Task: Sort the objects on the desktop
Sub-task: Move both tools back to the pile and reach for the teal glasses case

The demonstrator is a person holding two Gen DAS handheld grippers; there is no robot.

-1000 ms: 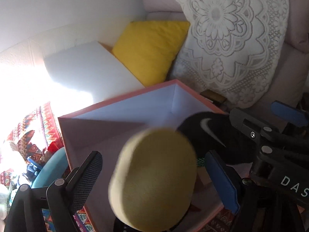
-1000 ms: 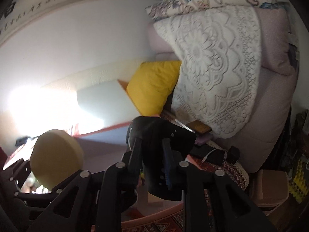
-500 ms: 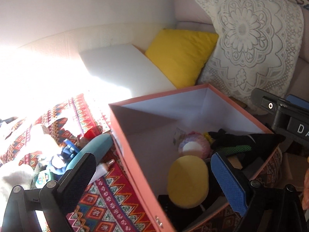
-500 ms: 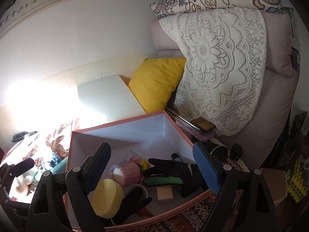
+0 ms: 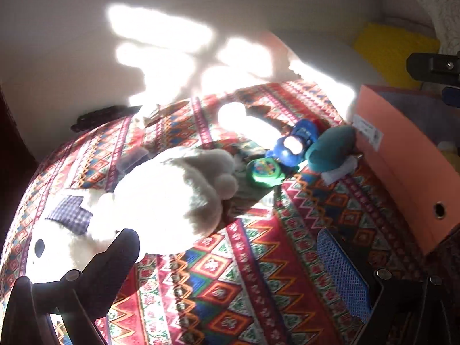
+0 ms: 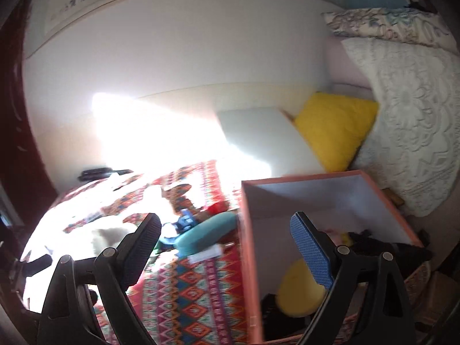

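A salmon storage box point(image 5: 402, 155) point(image 6: 304, 178) stands at the right of the patterned tablecloth point(image 5: 258, 273). Inside it lie a yellow round sponge point(image 6: 299, 290) and black gloves point(image 6: 382, 244). On the cloth lie a white plush toy point(image 5: 161, 207), a green round toy point(image 5: 264, 171), a blue toy point(image 5: 296, 143) and a teal case point(image 5: 330, 149) point(image 6: 204, 235). My left gripper point(image 5: 230, 258) is open and empty over the cloth near the plush. My right gripper point(image 6: 227, 247) is open and empty, straddling the box's left wall.
A yellow cushion point(image 6: 333, 129), a lace-covered cushion point(image 6: 417, 132) and a white board point(image 6: 264, 135) stand behind the box. A black object point(image 5: 100, 116) lies at the cloth's far edge. Strong sunlight washes out the left side.
The yellow sponge left my left gripper and now lies in the box. My left gripper swung left to the plush toy. My right gripper, first shut, opened and shifted left.
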